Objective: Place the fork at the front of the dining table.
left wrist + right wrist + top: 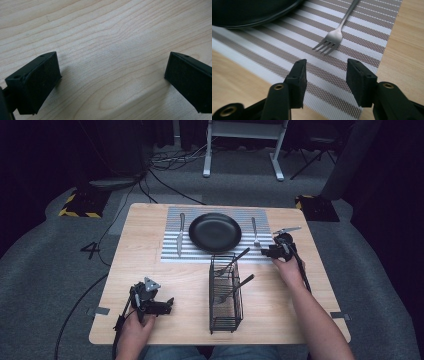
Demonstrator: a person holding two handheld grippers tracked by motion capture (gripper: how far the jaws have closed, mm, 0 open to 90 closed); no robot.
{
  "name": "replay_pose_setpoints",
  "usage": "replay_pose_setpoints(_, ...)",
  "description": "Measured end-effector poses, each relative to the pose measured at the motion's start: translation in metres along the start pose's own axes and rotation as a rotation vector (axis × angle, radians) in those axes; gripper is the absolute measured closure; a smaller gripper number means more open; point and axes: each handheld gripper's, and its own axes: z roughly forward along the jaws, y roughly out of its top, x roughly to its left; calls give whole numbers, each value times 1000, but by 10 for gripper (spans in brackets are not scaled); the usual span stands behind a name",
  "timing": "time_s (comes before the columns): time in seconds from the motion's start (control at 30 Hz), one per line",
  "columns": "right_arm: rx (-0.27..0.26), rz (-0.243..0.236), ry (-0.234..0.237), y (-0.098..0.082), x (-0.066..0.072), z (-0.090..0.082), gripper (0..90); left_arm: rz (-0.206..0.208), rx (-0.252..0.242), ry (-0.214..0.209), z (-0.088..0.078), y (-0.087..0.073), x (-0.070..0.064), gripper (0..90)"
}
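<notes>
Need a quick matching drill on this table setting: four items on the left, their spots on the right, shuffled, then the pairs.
Items:
1. fork
2. knife
3. black plate
4. wire basket

Places:
A. on the bare wood, nearer the person than the placemat
B. middle of the placemat
C. on the placemat, left of the plate
D. on the placemat, right of the plate, just ahead of the right gripper

Pairs: 1-D, 2-C, 3-B, 4-A

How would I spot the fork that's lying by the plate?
Find the striped placemat on the wooden table. Right of the black plate lies the fork, flat on the stripes, tines toward the person; the other cutlery stands in the wire basket.
</notes>
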Motion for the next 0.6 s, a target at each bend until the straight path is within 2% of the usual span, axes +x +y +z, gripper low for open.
replay_pose_setpoints(0.17, 1, -41, 44, -1, 12, -27, 429, 0, 0, 0, 0, 0, 0, 2)
replay_pose_setpoints(0.23, -36, -68, 45, -6, 17, -40, 429, 0, 0, 0, 0, 0, 0, 2)
replay_pose_setpoints(0.3, -58, -74, 57, -11, 20, -53, 418, 0, 0, 0, 0, 0, 0, 2)
replay_pose_setpoints(0.47, -115, -79, 84, -32, 24, -82, 394, 0, 0, 0, 0, 0, 0, 2)
replay_pose_setpoints(0.6, -123, -69, 86, -57, 22, -94, 393, 0, 0, 0, 0, 0, 0, 2)
